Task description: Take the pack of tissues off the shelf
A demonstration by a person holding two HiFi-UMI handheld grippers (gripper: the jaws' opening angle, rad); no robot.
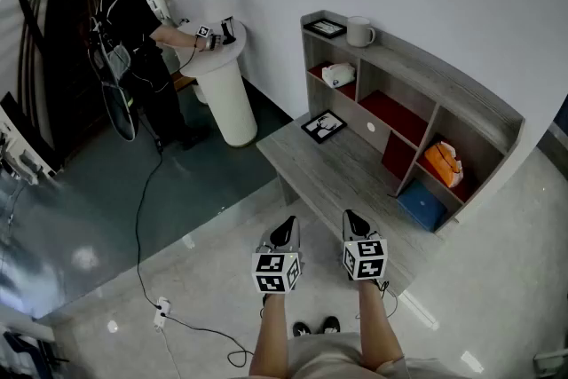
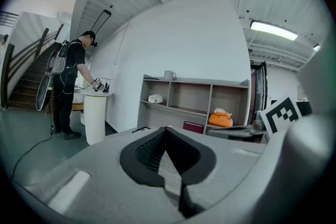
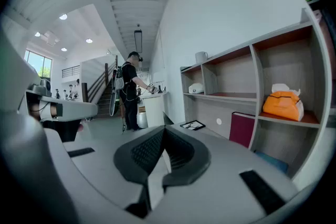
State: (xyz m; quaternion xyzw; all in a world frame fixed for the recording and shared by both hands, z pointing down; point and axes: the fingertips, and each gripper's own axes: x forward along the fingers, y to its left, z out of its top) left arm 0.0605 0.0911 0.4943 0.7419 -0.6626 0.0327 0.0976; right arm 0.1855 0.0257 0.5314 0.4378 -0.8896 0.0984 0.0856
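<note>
The pack of tissues (image 1: 443, 162) is orange and sits in the lower right compartment of the grey shelf unit (image 1: 461, 89). It also shows in the left gripper view as the tissue pack (image 2: 220, 118) and in the right gripper view as the tissue pack (image 3: 283, 104). My left gripper (image 1: 284, 232) and right gripper (image 1: 355, 223) hang side by side before the desk's near end, well short of the pack. The left gripper (image 2: 167, 129) has its jaws together and holds nothing. So does the right gripper (image 3: 163, 129).
A grey desk (image 1: 333, 169) with a framed picture (image 1: 324, 125) runs along the shelf. A white mug (image 1: 360, 32) and another frame (image 1: 326, 27) stand on top; a blue box (image 1: 422, 204) lies below the pack. A person (image 1: 133, 22) works at a white pedestal (image 1: 226, 93). A cable (image 1: 139, 217) crosses the floor.
</note>
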